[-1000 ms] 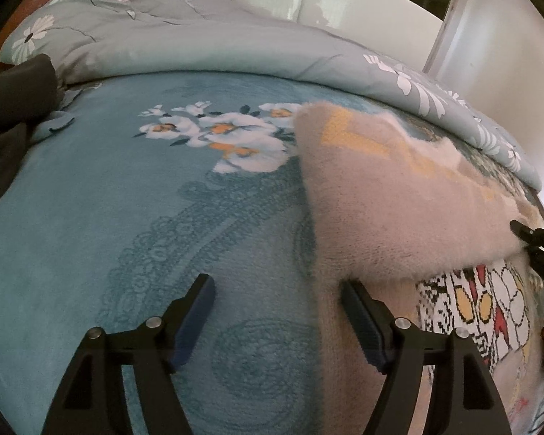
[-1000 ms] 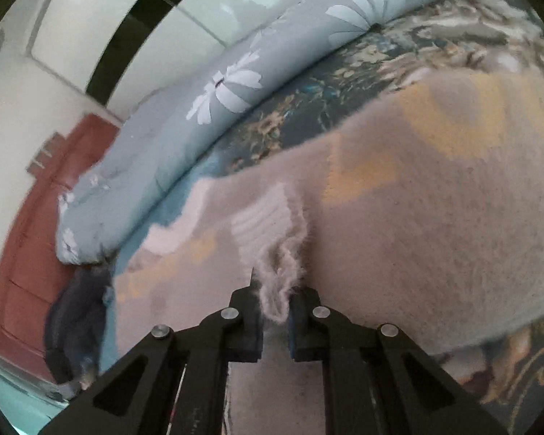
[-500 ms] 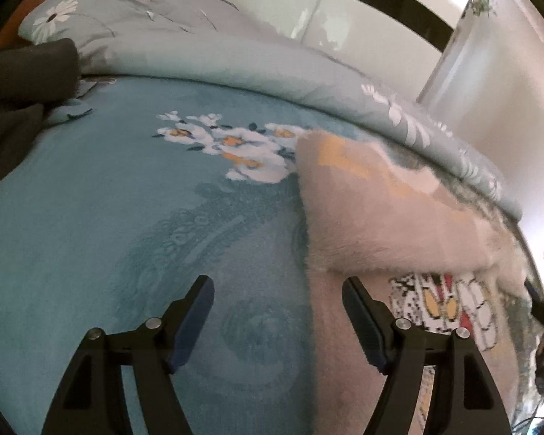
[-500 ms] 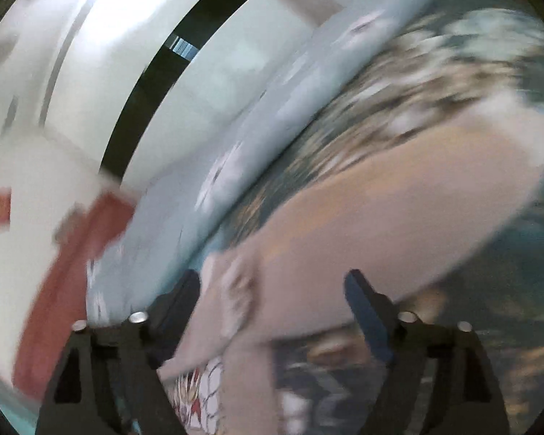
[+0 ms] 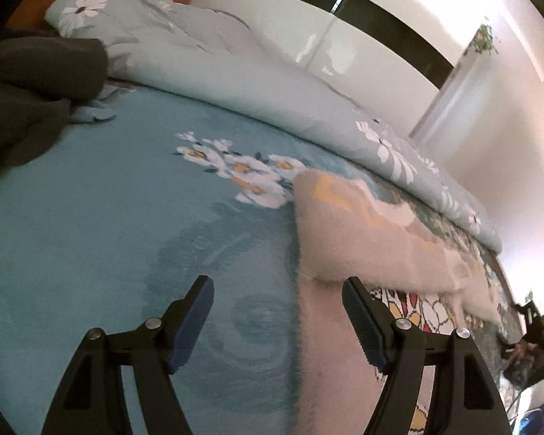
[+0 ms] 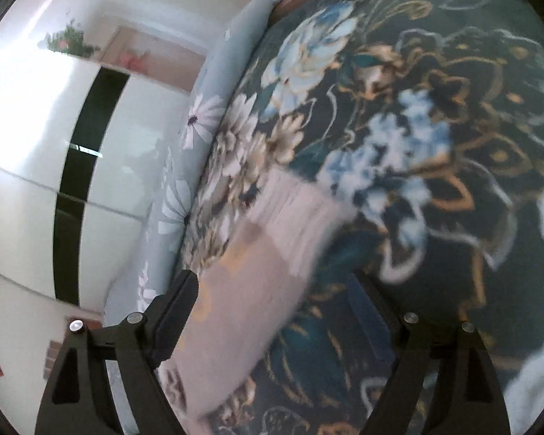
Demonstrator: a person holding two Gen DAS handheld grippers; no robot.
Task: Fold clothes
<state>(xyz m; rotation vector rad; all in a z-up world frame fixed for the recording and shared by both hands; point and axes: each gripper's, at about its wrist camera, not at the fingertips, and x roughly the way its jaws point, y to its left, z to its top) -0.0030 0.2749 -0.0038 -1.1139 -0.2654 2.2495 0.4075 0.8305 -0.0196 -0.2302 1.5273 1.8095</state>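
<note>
- Only the left view showed the left gripper (image 5: 277, 295), spread wide and empty, with the folded pink sweater (image 5: 362, 239) ahead-right.
- The right gripper (image 6: 272, 288), also spread, saw the sweater's cuff (image 6: 293, 214) ahead, blurred.

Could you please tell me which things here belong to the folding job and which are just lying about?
Part of the job:
- pink fuzzy sweater, part folded over
- left tongs, open, empty
- right tongs, open, empty

Just lying about:
- teal blanket underneath
- grey floral duvet
- dark garment
- white wardrobe
</note>
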